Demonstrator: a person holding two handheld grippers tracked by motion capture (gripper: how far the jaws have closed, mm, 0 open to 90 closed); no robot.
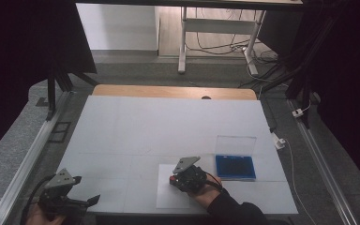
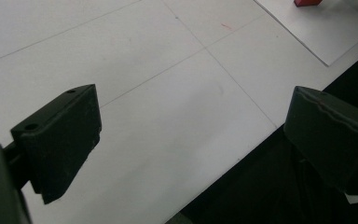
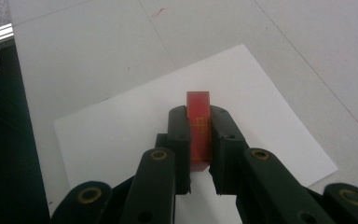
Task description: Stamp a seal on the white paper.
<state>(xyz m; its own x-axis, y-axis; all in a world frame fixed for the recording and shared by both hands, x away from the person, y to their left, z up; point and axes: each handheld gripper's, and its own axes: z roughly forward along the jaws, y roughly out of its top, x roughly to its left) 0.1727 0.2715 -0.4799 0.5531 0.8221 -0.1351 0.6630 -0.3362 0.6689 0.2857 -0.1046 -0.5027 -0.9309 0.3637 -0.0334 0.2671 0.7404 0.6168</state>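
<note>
High overview; close gripper views, paper sheet (image 3: 121, 126) seemingly shared.

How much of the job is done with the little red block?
Done: the blue box sits open, lid up. In hand: the right gripper is shut on the red block over the white paper. The left gripper waits open. What's left is unclear.

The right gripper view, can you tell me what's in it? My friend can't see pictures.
Two black fingers of the right gripper squeeze a small red block between them. Under it lies a white sheet of paper on a pale table with thin lines across it.
</note>
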